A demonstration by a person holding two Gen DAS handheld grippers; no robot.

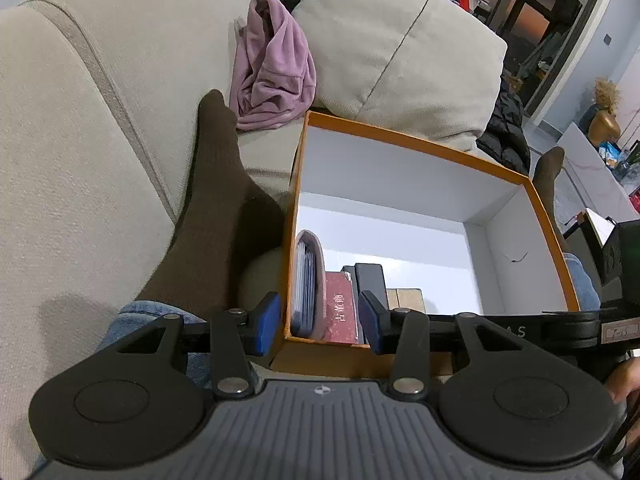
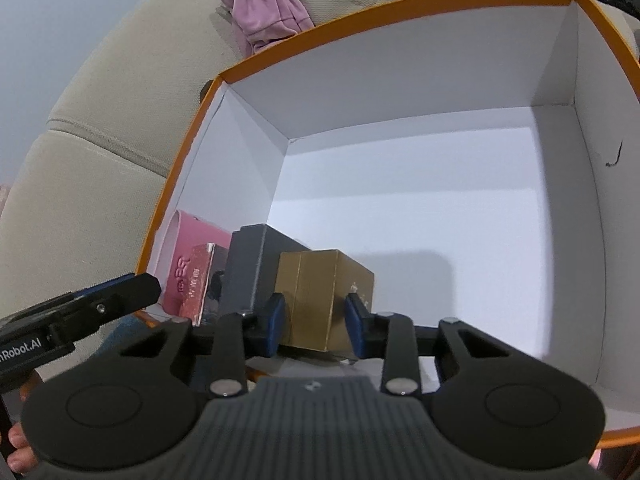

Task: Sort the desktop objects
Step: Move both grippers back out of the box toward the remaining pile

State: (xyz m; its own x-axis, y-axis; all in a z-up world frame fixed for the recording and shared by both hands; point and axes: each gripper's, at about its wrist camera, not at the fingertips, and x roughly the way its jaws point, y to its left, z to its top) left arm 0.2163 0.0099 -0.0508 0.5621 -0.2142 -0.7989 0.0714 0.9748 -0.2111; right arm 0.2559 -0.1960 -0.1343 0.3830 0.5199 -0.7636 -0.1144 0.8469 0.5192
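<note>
An orange box with white inside [image 1: 420, 142] [image 2: 360, 16] sits on a sofa between the person's legs. Along its near-left wall stand a pink case [image 2: 192, 248], a red box [image 1: 340, 308], a dark grey box [image 2: 256, 264] and a gold box [image 2: 320, 292]. My right gripper [image 2: 316, 324] is inside the orange box, its blue pads on either side of the gold box, which rests on the floor of the orange box. My left gripper [image 1: 320, 324] is open, straddling the near-left corner of the orange box, holding nothing. It also shows at the left of the right wrist view [image 2: 120, 292].
A beige sofa back [image 1: 80, 160] lies to the left, a cushion [image 1: 400, 52] and a purple cloth [image 1: 272, 72] beyond the orange box. A leg in a brown sock [image 1: 216, 208] lies along the box's left side. The right and far part of the box floor [image 2: 440, 200] is bare.
</note>
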